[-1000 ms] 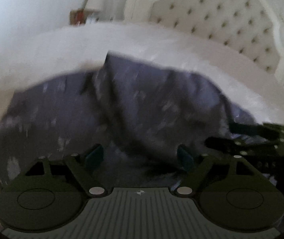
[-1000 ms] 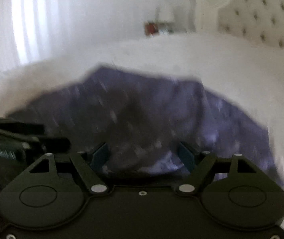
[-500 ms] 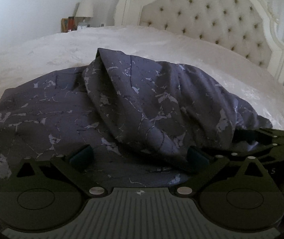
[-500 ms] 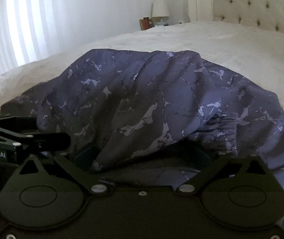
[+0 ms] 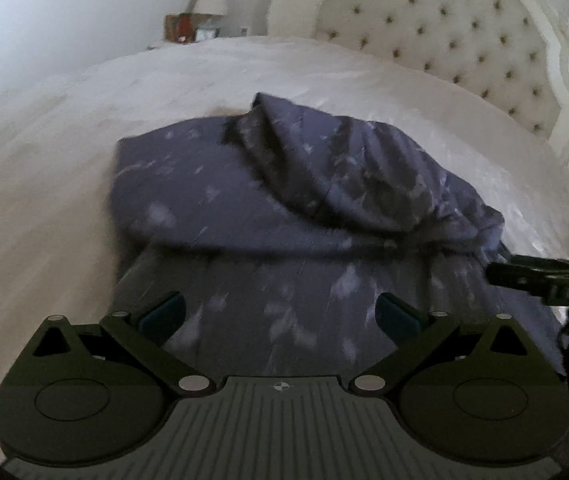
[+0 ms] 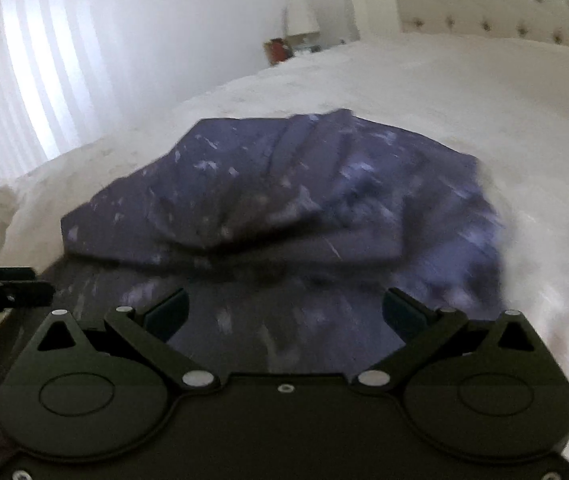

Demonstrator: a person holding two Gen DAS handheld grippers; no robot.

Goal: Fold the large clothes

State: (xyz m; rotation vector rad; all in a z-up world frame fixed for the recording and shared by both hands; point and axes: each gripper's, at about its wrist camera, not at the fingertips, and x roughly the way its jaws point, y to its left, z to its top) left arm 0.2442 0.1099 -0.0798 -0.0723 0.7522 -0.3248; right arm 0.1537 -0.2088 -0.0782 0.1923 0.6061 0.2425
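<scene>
Across the middle of both frames we see the dark blue patterned garment (image 5: 244,208) lying on the white bed (image 5: 84,120); in the right wrist view the same garment (image 6: 284,184) fills the centre of the frame, with the bed (image 6: 444,100) around it; its far part is bunched into a raised, creased fold, and a flatter layer runs from under that fold down to the bottom of each frame; motion blur softens the pattern. At the bottom of the left wrist view our left gripper (image 5: 280,314) has its fingers spread wide apart, the cloth showing between them with nothing pinched; our right gripper (image 6: 284,312) in its own view is spread just as wide, holding nothing. We also see the right gripper (image 5: 544,276) at the right edge of the left view, beside the garment's edge, and the left gripper (image 6: 4,286) at the left edge of the right view. In the upper right stands a tufted headboard (image 5: 464,40); a lamp (image 6: 302,14) sits in the upper middle of the right view; bright curtains (image 6: 24,80) fill its upper left.
</scene>
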